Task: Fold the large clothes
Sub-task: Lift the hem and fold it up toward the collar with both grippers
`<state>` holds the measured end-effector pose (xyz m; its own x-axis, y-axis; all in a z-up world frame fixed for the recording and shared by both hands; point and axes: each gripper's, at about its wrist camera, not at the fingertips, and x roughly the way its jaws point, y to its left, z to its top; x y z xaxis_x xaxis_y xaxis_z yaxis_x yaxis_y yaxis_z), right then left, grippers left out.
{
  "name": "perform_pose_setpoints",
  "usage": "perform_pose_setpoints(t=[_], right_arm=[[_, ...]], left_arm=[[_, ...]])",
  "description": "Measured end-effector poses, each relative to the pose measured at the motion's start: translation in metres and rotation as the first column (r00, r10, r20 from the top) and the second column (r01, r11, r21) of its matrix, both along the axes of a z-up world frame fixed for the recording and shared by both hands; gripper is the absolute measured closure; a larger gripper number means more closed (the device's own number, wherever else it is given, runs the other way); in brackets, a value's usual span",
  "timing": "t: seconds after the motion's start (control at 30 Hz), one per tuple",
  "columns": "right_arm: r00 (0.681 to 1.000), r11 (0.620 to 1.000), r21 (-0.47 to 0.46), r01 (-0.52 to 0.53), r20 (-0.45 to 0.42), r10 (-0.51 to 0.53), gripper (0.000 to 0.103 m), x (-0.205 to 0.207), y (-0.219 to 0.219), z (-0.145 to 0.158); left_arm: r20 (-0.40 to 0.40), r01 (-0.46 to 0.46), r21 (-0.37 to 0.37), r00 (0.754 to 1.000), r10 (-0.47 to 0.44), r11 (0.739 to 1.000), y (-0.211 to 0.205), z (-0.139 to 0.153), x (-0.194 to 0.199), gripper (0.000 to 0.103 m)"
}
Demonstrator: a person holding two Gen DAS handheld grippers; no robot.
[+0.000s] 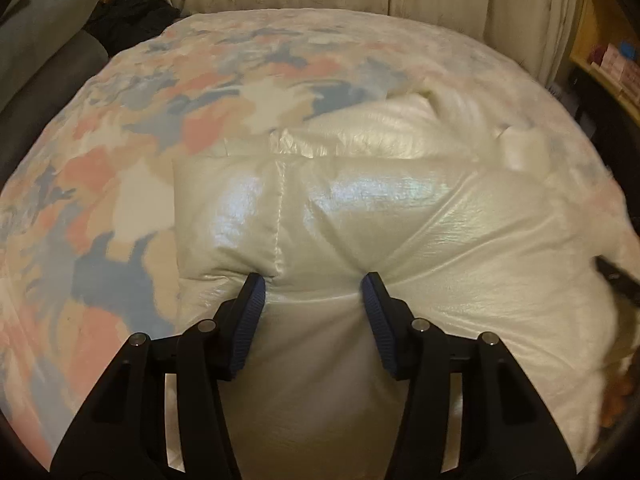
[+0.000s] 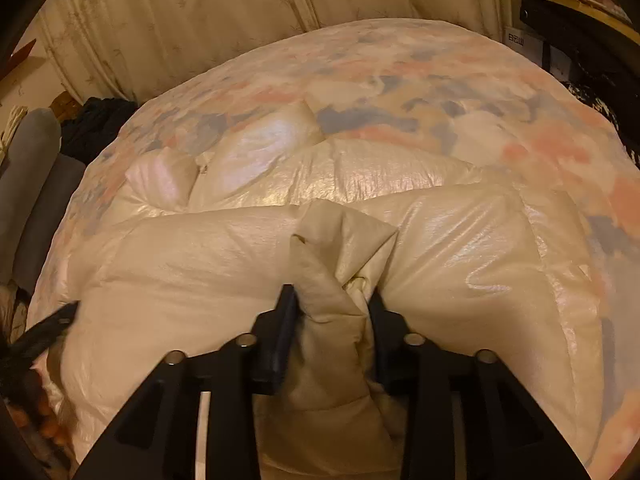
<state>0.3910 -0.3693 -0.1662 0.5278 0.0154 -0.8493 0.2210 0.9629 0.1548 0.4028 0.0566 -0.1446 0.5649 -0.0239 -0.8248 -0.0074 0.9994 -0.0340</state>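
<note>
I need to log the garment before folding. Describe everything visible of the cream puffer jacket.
The cream puffer jacket is shiny, quilted into puffy panels with stitched seams, and looks like thin, slick, padded fabric. It lies spread and rumpled on the floral bedspread, not yet folded. The left gripper presses into a panel at the near edge; the right gripper pinches a bunched-up fold.

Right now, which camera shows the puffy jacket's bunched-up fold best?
The right wrist view. There the cream puffy jacket has a bunched fold rising between the right gripper jaws, clearly creased. The left wrist view shows only smooth quilted jacket panels; the fold is not visible there.
</note>
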Motion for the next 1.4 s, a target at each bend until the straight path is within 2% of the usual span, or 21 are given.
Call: perform_pose_setpoints(t=[0.03,0.1,0.3,0.4,0.47,0.57,0.7,0.77,0.87,0.93,1.0,1.03,1.07,1.1,1.23,1.4], right_arm=[[1.0,1.0,-0.01,0.005,-0.002,-0.005,0.048,-0.002,0.002,0.005],[1.0,0.999,-0.044,0.017,0.014,-0.016,0.037,-0.01,0.004,0.013],[0.992,0.989,-0.141,0.045,0.126,-0.027,0.037,-0.044,0.032,0.064],[0.986,0.989,-0.15,-0.008,0.161,0.033,0.037,-0.04,0.067,0.078],[0.984,0.987,-0.141,-0.074,0.151,0.095,0.037,-0.032,0.092,0.077],[0.983,0.983,-0.12,-0.136,0.103,0.149,0.037,-0.011,0.118,0.058],[0.985,0.967,-0.195,-0.164,0.014,0.17,0.037,0.014,0.125,0.018],[0.984,0.962,-0.214,-0.172,0.019,0.18,0.037,0.016,0.121,0.012],[0.99,0.957,-0.261,-0.126,0.034,0.139,0.038,0.011,0.104,0.011],[0.99,0.956,-0.27,-0.115,0.044,0.132,0.048,0.006,0.083,0.008],[0.992,0.957,-0.273,-0.098,0.045,0.115,0.049,0.001,0.063,0.007],[0.995,0.956,-0.286,-0.07,0.044,0.086,0.046,-0.004,0.052,0.009],[0.998,0.954,-0.295,-0.042,0.038,0.055,0.039,-0.005,0.041,0.009],[1.0,0.946,-0.323,0.014,0.026,-0.006,0.026,-0.01,0.028,0.009],[0.996,0.977,-0.195,0.091,0.035,-0.085,0.025,-0.038,-0.016,0.023],[0.993,0.986,-0.131,0.102,0.069,-0.093,0.025,-0.087,-0.023,0.061]], left_arm=[[0.001,-0.001,0.008,1.0,0.001,1.0,0.0,-0.001,0.0,0.054],[-0.003,-0.004,0.011,1.0,0.004,1.0,-0.002,0.004,0.0,0.054],[0.114,0.007,-0.095,0.994,0.003,0.995,-0.002,0.047,-0.019,0.054],[0.132,0.03,-0.126,0.991,-0.014,0.992,-0.021,0.055,-0.018,0.054],[0.119,0.038,-0.124,0.993,-0.023,0.992,-0.034,0.051,-0.014,0.054],[0.077,0.024,-0.1,0.997,-0.016,0.995,-0.052,0.03,-0.001,0.054],[0.093,0.011,0.006,0.996,-0.011,1.0,-0.063,0.003,0.011,0.052],[0.098,0.02,0.043,0.995,-0.024,0.999,-0.066,-0.003,0.014,0.049],[0.094,0.016,0.045,0.995,-0.021,0.999,-0.059,-0.007,0.018,0.042],[0.087,0.006,0.038,0.996,-0.009,0.999,-0.048,-0.01,0.021,0.04],[0.077,-0.002,0.027,0.997,0.0,1.0,-0.035,-0.012,0.025,0.04],[0.07,-0.009,0.034,0.998,0.006,0.999,-0.03,-0.012,0.025,0.04],[0.063,-0.009,0.039,0.998,0.007,0.999,-0.026,-0.012,0.026,0.04],[0.053,0.0,0.037,0.999,-0.002,0.999,-0.023,-0.011,0.025,0.04],[0.035,0.036,0.041,0.999,-0.038,0.999,-0.016,0.001,0.011,0.041],[0.039,0.053,-0.021,0.998,-0.052,0.998,0.002,0.028,-0.029,0.041]])
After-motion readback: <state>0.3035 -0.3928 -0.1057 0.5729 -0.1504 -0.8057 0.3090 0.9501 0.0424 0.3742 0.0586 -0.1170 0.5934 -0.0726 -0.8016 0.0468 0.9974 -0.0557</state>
